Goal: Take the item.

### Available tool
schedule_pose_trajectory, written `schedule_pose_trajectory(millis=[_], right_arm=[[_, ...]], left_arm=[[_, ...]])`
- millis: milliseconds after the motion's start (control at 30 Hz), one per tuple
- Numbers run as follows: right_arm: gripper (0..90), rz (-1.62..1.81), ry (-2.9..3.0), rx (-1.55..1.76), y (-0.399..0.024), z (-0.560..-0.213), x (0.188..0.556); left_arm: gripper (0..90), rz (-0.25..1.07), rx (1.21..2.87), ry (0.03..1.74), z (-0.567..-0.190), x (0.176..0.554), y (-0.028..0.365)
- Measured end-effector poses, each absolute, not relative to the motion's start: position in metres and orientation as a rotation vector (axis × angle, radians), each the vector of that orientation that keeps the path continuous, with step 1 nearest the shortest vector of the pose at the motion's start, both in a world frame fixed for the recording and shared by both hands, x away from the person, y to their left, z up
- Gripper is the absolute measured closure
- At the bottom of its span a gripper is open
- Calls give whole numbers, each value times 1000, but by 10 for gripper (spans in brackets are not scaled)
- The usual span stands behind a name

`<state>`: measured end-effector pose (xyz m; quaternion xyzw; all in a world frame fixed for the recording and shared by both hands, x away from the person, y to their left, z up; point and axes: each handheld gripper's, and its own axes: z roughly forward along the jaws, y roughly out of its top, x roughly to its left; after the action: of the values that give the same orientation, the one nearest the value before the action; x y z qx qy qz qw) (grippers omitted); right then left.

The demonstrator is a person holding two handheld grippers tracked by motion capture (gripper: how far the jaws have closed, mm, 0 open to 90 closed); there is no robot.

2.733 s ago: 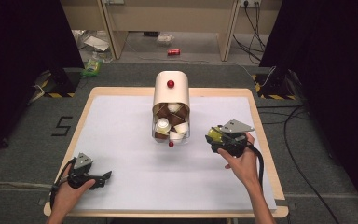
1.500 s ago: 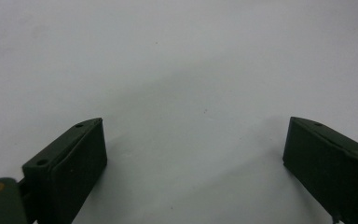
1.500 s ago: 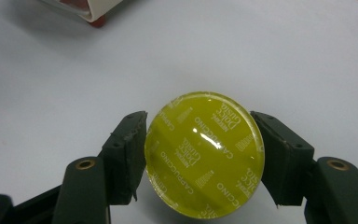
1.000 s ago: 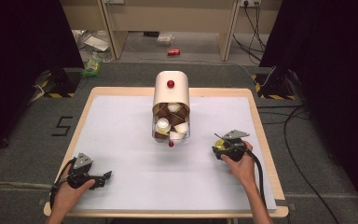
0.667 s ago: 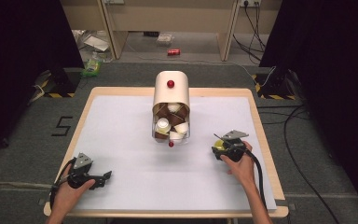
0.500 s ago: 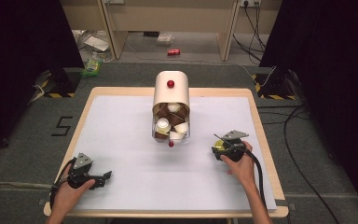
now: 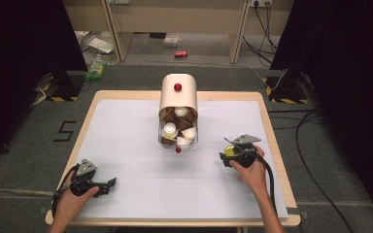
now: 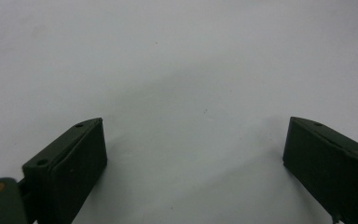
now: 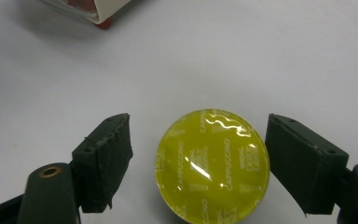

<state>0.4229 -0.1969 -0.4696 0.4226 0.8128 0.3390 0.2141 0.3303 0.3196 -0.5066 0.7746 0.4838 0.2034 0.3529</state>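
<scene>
Right gripper (image 7: 229, 156) sits low on the white table sheet (image 7: 126, 126), near the right edge, held by the person's right hand (image 7: 250, 170). Its jaws have just been opening; in the right gripper view they stand apart with a yellow capsule (image 9: 213, 161) between them, foil lid up (lid reads CAPPUCCINO). There is a clear gap on the left jaw's side; the right jaw is just beside the capsule's rim, and I see no pad pressing on it. So the jaws are parted, not gripping. The capsule rests on the sheet, a bit nearer the right jaw. From the high view it shows as a yellow spot (image 7: 229, 151) at the gripper's tip.

Ahead of the right gripper and off to its left stands the capsule dispenser (image 7: 178, 94), with a rounded white top, a red knob (image 7: 178, 87) and a clear lower bin with brown and white capsules (image 7: 177, 129) piled inside. Its corner and a red foot (image 9: 103, 24) show at the top of the right gripper view, well apart from the yellow capsule.

Left gripper (image 7: 108, 183) is near the sheet's front left corner in the left hand (image 7: 70, 201), lying low, tips pointing to the right across the sheet. Left gripper view: jaws spread wide, bare white sheet between them (nothing held). The two grippers are well apart from each other.
</scene>
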Motion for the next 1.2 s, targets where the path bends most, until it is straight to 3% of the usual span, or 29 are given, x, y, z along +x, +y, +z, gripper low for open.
schedule_pose_trajectory(millis=[1200], right_arm=[[238, 954, 2253, 1126, -194, -450, 408]], left_arm=[[55, 526, 2003, 1251, -507, 330, 320]])
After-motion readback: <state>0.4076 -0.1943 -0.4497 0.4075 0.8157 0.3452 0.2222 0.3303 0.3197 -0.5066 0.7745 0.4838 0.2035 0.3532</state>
